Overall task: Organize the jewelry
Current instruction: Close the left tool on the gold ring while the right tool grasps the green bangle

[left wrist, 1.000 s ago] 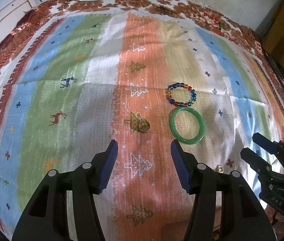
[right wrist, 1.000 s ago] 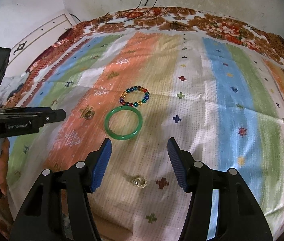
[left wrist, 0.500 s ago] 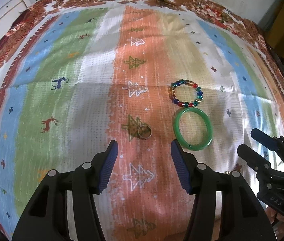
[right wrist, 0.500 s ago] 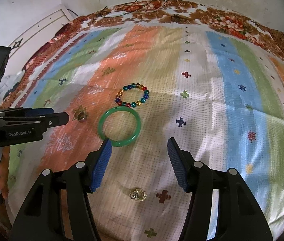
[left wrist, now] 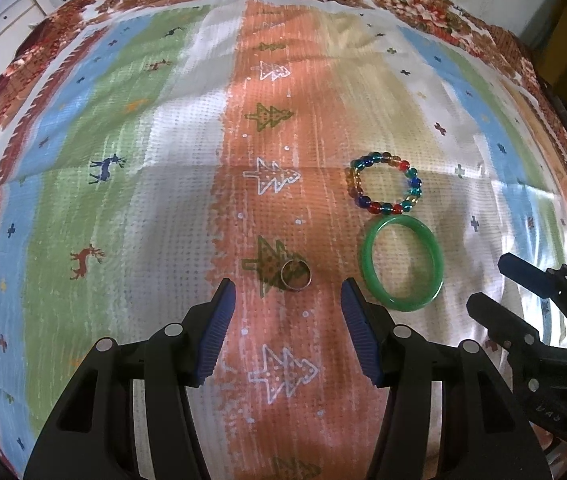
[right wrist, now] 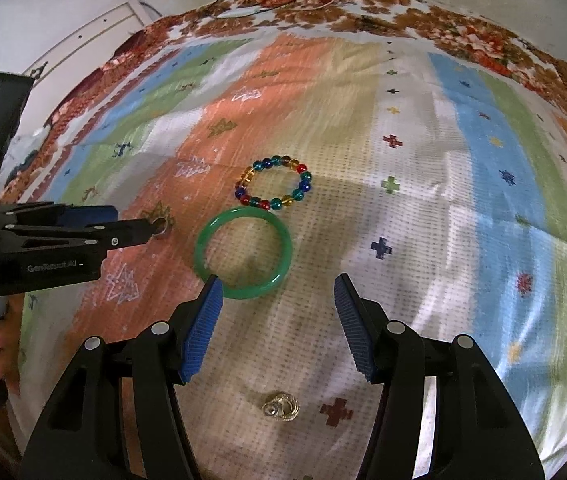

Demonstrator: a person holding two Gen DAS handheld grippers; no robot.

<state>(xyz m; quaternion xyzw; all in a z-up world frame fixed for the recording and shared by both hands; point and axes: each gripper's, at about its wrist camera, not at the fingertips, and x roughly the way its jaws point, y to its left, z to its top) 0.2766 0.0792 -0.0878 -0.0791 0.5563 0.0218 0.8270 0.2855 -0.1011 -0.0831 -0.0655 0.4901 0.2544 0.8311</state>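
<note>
A small metal ring lies on the orange stripe of the cloth, just ahead of my open left gripper; it also shows in the right wrist view at the left gripper's fingertips. A green bangle lies to its right, with a multicoloured bead bracelet touching its far side. In the right wrist view, my open right gripper hovers just behind the bangle, below the beads. A small gold ornament lies between the right gripper's fingers, near the camera.
A striped, patterned cloth with a floral border covers the whole surface. The right gripper shows at the right edge of the left wrist view. A white panel and a wall stand behind the surface, with cables at the back.
Both grippers have moved forward and lower. The ring now sits just ahead of the left fingertips, and the right gripper has closed in on the bangle. No jewelry has moved.
</note>
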